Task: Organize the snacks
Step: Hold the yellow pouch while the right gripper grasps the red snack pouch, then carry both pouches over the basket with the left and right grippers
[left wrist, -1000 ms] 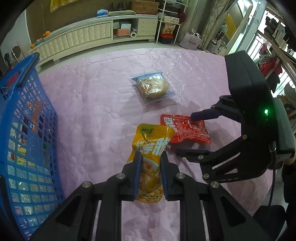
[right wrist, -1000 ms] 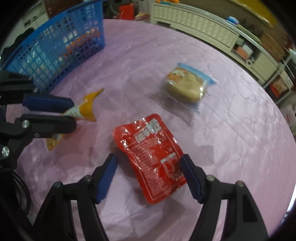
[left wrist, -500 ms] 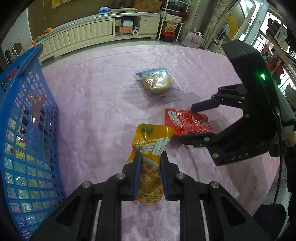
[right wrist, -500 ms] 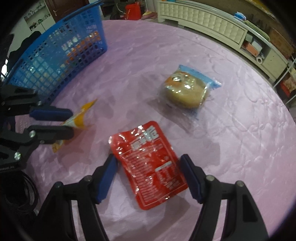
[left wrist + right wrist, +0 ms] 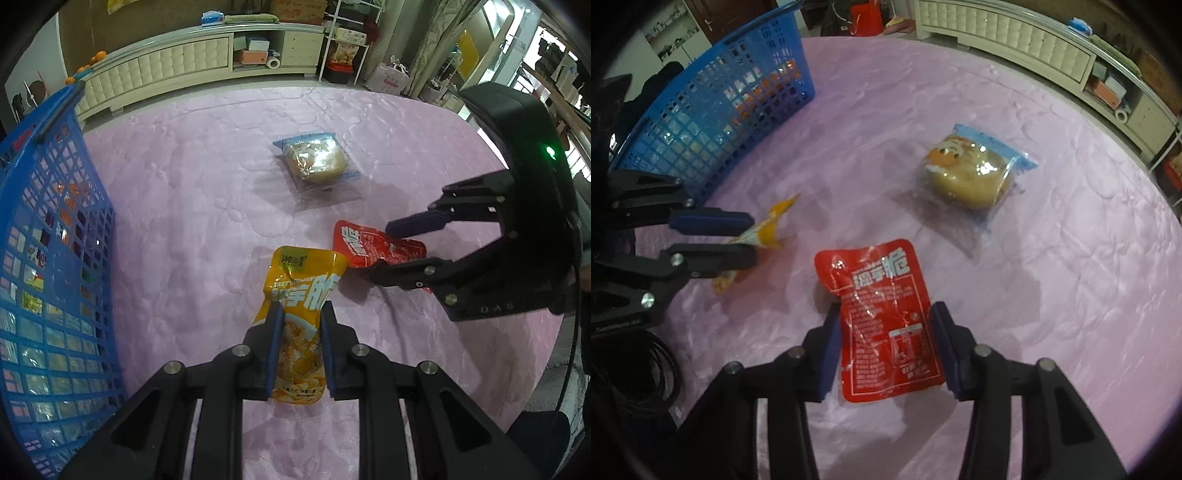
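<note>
Between your right gripper's (image 5: 884, 347) fingers lies the red snack pouch (image 5: 882, 317), flat on the pink quilted surface (image 5: 1052, 277). Those fingers have just been closing: half a second ago they stood well clear of both long edges, and now they sit just beside them. Whether the pads press the pouch yet you cannot tell from this view; narrow gaps seem to remain.

To its left, your left gripper (image 5: 301, 325) is clenched on the yellow snack pouch (image 5: 301, 295), as it was a second ago, with the pouch's top end jutting beyond the fingertips.

Further off, a clear-wrapped bun (image 5: 971, 177) lies alone on the pink surface, and the blue basket (image 5: 713, 110), already holding packets, stands at the far left.

Judging by this, both hands will soon carry a pouch each, ready for the basket, leaving only the bun.
</note>
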A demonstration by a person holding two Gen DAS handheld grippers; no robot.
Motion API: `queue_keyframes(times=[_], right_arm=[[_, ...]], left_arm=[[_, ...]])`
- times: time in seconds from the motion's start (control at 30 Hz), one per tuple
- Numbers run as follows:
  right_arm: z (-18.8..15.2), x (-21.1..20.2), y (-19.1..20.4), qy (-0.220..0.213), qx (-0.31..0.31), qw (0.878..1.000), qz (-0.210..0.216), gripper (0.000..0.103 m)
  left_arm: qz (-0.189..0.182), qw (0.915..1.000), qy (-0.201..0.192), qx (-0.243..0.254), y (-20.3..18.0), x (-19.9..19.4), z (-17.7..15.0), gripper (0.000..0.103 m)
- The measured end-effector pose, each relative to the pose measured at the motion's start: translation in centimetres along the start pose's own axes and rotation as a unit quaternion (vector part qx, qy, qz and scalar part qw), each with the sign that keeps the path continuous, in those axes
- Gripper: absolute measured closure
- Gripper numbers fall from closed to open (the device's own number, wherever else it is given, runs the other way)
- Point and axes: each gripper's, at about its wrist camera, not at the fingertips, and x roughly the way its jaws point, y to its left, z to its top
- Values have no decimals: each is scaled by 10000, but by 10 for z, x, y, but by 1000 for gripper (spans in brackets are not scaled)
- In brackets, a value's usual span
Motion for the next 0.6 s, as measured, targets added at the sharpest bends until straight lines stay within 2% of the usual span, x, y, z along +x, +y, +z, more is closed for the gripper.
queue_keyframes(times=[0.13,0.27,0.3,0.43,0.47,0.5,0.6], right_arm=[[-9,-3,0,-81,421,9990,146,58],[-11,-5,-21,-140,1137,9914,634,65],[-12,-5,-20,-168,1177,9910,614,65],[-13,-7,2,-276,881,9957,4,66],[-15,-8,5,-386,925,9950,-56,68],[-18,-12,4,-534,1034,9932,-30,83],[-34,-23,11,-681,1219,9902,-72,85]], left_arm=[[28,10000,56,-32,1,3,-2,85],[53,9999,60,-62,2,3,-2,85],[53,9999,60,-76,2,4,-1,85],[68,9999,36,-91,2,3,1,85],[66,9999,22,-97,2,1,1,85],[71,9999,6,-89,2,-1,1,85],[107,9999,-22,-59,0,-6,1,85]])
